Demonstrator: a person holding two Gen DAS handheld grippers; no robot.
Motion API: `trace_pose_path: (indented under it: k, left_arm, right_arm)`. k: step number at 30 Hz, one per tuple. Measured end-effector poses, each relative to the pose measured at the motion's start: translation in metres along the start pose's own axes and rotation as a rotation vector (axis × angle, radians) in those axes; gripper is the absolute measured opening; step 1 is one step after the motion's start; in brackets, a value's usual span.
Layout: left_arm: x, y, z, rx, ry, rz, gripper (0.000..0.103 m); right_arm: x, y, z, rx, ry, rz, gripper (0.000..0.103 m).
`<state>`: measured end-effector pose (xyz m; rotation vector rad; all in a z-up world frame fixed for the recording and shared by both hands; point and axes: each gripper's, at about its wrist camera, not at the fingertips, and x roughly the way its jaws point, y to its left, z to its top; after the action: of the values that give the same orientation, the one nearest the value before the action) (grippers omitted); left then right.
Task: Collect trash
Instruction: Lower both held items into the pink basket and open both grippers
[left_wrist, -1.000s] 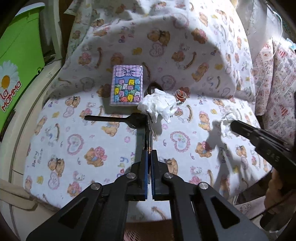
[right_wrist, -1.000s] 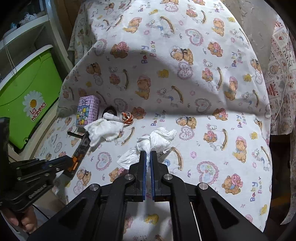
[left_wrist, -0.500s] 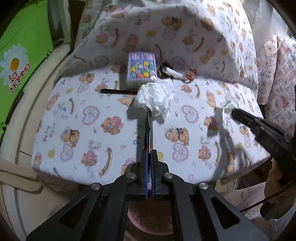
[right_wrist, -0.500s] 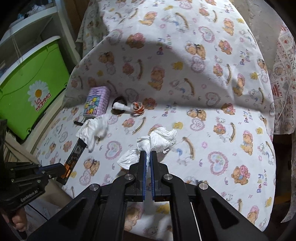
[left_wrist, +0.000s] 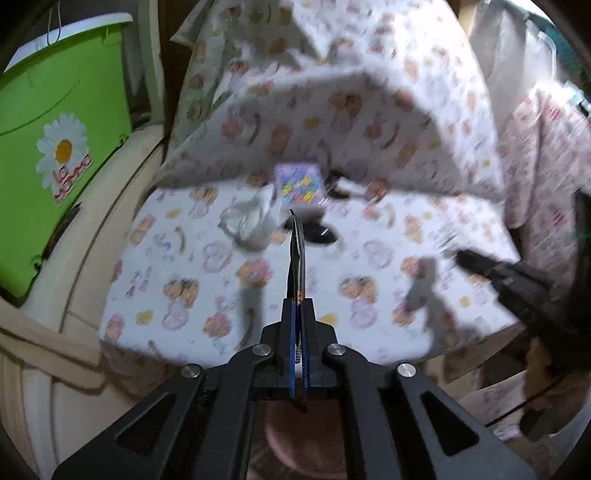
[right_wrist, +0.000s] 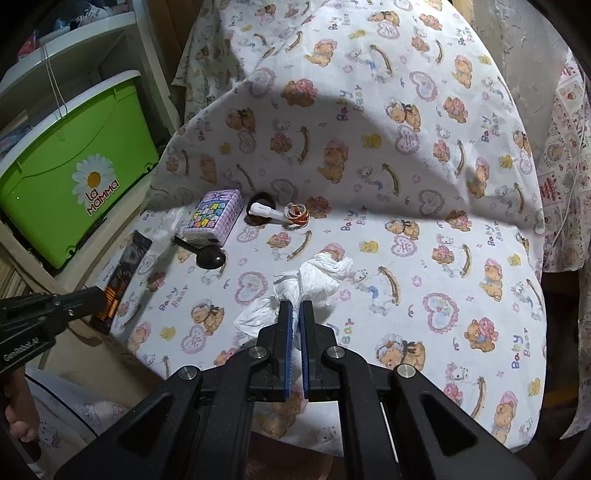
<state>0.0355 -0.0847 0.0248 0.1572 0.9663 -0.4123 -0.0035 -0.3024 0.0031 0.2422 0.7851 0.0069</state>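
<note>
Lettering reading "la MaMMa" under a white daisy is being shown on the green storage box at nine o'clock in the right wrist view, and "Baby Bear" is being repeated across the bear-print cloth covering the counter. "GenRobot.AI" is being displayed on the side of the left gripper at the left edge of that view.

A flat dark wrapper is being clamped between the closed jaws of the left gripper; its long axis is being held straight along the fingers, tip pointing to twelve o'clock. In the right wrist view the same wrapper is being seen as a long dark strip with orange markings, whose print cannot be read.

A crumpled white tissue is being pinched at its twisted neck by the right gripper, jaws nearly together, with the bulk of the tissue spreading toward twelve o'clock above the cloth.

A second crumpled tissue is being left lying at eleven o'clock from the left gripper's tip, beside a lilac patterned tissue pack and a dark spoon.
</note>
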Motion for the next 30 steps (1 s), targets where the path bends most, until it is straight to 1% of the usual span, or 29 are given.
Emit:
trace_pose_path:
  k: [2,3,4,6,7,9,12,14,18,20,21,25,26,28,30]
  left_arm:
    - [-0.001,0.003,-0.004,-0.024,0.004,-0.062,0.002]
    - [-0.004,0.003,-0.004,-0.024,-0.007,-0.086,0.001]
    - [-0.009,0.001,-0.004,-0.016,-0.025,-0.092,0.002]
    - [-0.017,-0.004,-0.004,0.008,-0.054,-0.057,0.002]
    - [-0.018,-0.005,-0.004,0.013,-0.055,-0.04,0.001]
    - [-0.013,-0.005,-0.005,0.004,-0.034,-0.019,0.001]
    - [-0.005,-0.005,-0.01,-0.013,0.017,0.022,0.002]
    - [-0.01,-0.008,-0.014,-0.011,0.027,0.022,0.002]
    - [-0.022,-0.016,-0.027,0.002,0.037,0.038,0.002]
    - [-0.026,-0.018,-0.036,-0.008,0.044,0.024,0.002]
    - [-0.029,-0.02,-0.041,-0.009,0.045,0.016,0.002]
    - [-0.036,-0.025,-0.06,-0.013,0.031,0.017,0.002]
    - [-0.036,-0.025,-0.064,-0.02,0.027,0.004,0.002]
    - [-0.036,-0.023,-0.073,-0.044,-0.012,-0.037,0.002]
    - [-0.031,-0.025,-0.082,-0.031,-0.006,-0.008,0.002]
  right_arm:
    - [0.001,-0.001,-0.001,0.005,0.005,-0.007,0.005]
    - [0.002,-0.002,-0.001,0.01,0.005,-0.013,0.005]
    - [0.002,-0.003,-0.001,0.013,0.005,-0.014,0.005]
    - [0.0,-0.005,-0.001,0.021,0.002,-0.014,0.005]
    - [0.0,-0.005,-0.001,0.022,0.001,-0.015,0.005]
    - [-0.002,-0.005,-0.002,0.022,0.001,-0.016,0.005]
    - [-0.005,-0.001,-0.004,0.011,0.008,-0.005,0.005]
    - [-0.012,0.004,-0.007,0.002,0.015,-0.001,0.005]
    - [-0.034,0.019,-0.017,-0.018,0.026,0.038,0.005]
    - [-0.045,0.029,-0.023,-0.039,0.027,0.042,0.005]
    - [-0.051,0.033,-0.027,-0.041,0.03,0.057,0.005]
    - [-0.067,0.051,-0.048,-0.056,0.055,0.121,0.005]
    - [-0.07,0.055,-0.055,-0.067,0.058,0.13,0.005]
    - [-0.071,0.064,-0.069,-0.097,0.074,0.145,0.005]
    - [-0.07,0.069,-0.081,-0.118,0.079,0.15,0.005]
